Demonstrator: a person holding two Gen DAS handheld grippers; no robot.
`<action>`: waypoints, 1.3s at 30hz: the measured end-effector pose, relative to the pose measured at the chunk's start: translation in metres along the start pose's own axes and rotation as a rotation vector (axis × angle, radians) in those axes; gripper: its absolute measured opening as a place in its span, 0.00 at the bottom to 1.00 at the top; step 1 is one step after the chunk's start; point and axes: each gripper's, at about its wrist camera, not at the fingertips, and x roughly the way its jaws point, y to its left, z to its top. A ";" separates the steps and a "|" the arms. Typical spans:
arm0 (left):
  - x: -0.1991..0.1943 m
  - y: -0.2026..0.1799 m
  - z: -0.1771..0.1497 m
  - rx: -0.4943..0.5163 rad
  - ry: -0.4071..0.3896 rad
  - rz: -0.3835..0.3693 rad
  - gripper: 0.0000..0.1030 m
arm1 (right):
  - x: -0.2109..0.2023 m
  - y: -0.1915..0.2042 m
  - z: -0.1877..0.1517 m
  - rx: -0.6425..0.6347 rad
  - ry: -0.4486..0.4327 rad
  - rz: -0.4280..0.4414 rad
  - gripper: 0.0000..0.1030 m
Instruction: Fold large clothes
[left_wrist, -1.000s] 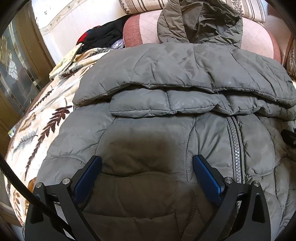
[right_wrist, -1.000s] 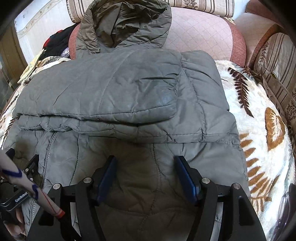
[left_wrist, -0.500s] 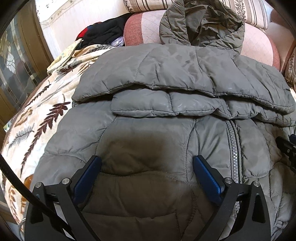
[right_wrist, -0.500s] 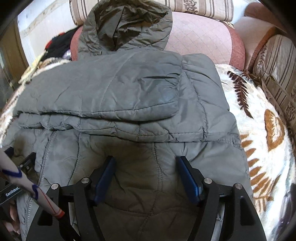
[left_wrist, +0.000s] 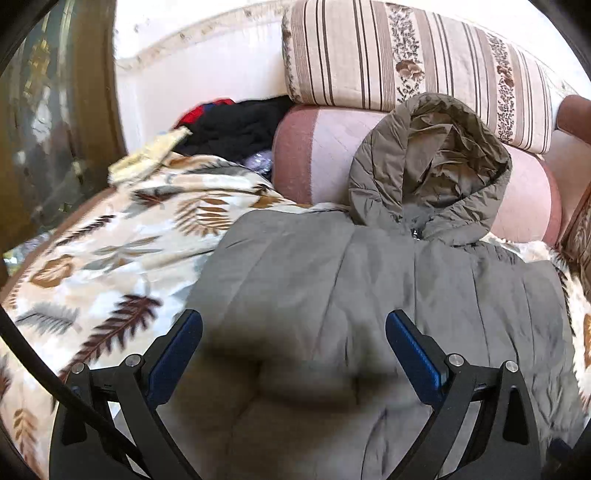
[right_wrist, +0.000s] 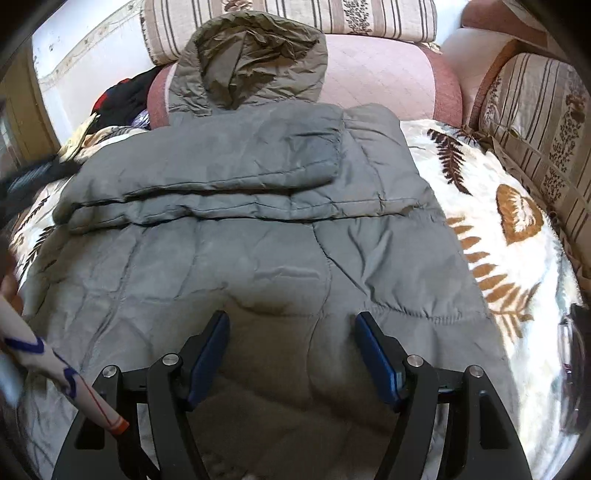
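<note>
I am working on a grey quilted hooded puffer jacket (right_wrist: 266, 258) that is lying spread front-up on a cream blanket with a brown leaf print (right_wrist: 509, 229); its hood (right_wrist: 255, 59) is propped against a pink round bolster cushion (right_wrist: 391, 74). Both sleeves are lying folded across the chest as a stacked band (right_wrist: 236, 184).

Left gripper (left_wrist: 293, 341): jaws are standing wide apart with quilted fabric bulging up between the blue pads; I cannot tell from this blurred view whether the pads are actually pressing on it. Right gripper (right_wrist: 291, 350): jaws wide, hovering over the lower panel near the hem, pads not pinching anything that I can see.

Judgement: the step in hand is the hem-to-shoulder fold. To do it well I am planning to take the hem at two matched points either side of the zip, pinching both layers, lifting evenly, and laying the lower half over the sleeve band so the sleeves are not dragged out. The slippery, puffy shell is likely to slide, so a deep bite is needed.
</note>
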 end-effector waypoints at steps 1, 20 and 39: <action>0.011 0.001 0.001 0.014 0.014 0.008 0.97 | -0.003 0.001 0.005 -0.009 0.013 0.006 0.72; 0.010 0.032 0.014 -0.028 -0.031 0.012 0.97 | -0.068 -0.007 0.311 0.211 -0.115 0.072 0.72; 0.029 0.017 0.008 0.029 -0.038 0.026 0.97 | 0.107 -0.014 0.395 -0.014 -0.022 -0.233 0.64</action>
